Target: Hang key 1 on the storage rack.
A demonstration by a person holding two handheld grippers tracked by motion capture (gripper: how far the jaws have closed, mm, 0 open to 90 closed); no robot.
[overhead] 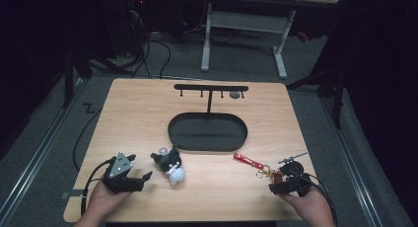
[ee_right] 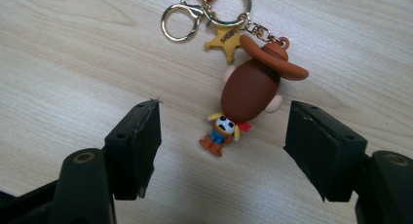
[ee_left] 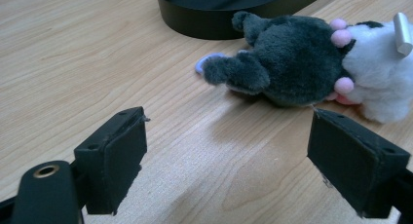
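Observation:
A grey and white plush toy (overhead: 171, 165) lies on the wooden table (overhead: 123, 118) in front of the black oval tray; up close the plush toy (ee_left: 302, 63) has pink feet and a metal clip. My left gripper (overhead: 134, 176) stands open just left of it, and in the left gripper view my left gripper (ee_left: 229, 156) holds nothing between its jaws. A cowboy keychain (overhead: 268, 171) with a red strap lies at the right. The cowboy figure (ee_right: 251, 95) lies face down with my right gripper (ee_right: 224, 148) open around it, fingers apart from it.
A black oval tray (overhead: 207, 132) carries an upright black hanger rack (overhead: 211, 89) with several small hooks at the table's middle back. A gold clasp ring (ee_right: 178, 22) and star charm (ee_right: 225, 39) lie beyond the figure. Desk legs and cables stand on the floor behind.

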